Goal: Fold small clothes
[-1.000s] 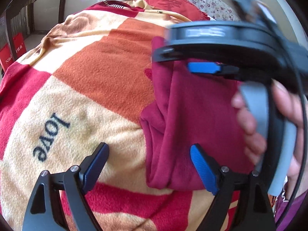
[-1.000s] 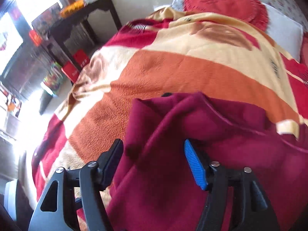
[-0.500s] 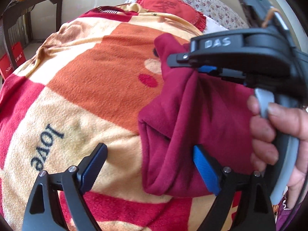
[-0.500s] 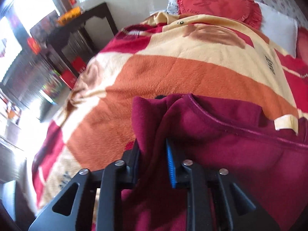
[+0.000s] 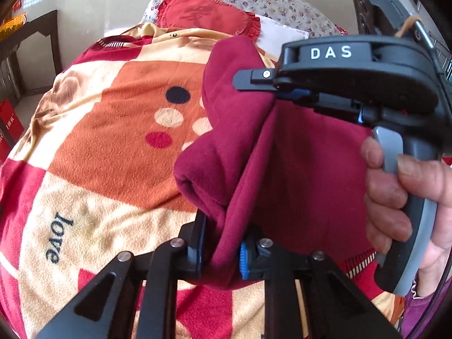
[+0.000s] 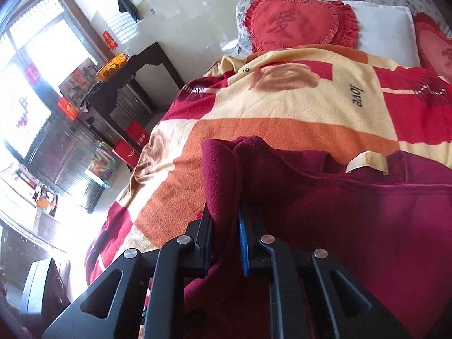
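Observation:
A dark red fleece garment [image 5: 296, 175] hangs lifted above the patterned blanket [image 5: 107, 147]. My left gripper [image 5: 221, 250] is shut on its lower folded edge. My right gripper [image 6: 224, 231] is shut on an upper corner of the same garment [image 6: 339, 212]; it also shows in the left wrist view [image 5: 271, 91], held by a hand at the right. A cream label [image 6: 365, 162] shows at the garment's neckline.
The bed carries an orange, cream and red blanket [image 6: 282, 107]. A red heart cushion [image 6: 296, 22] and a white pillow [image 6: 381, 28] lie at the head. A dark side table [image 6: 132, 76] with a yellow basket stands left of the bed.
Both grippers closed on the red garment, the right one first, then the left. The garment has risen off the blanket, baring the dotted pattern beneath.

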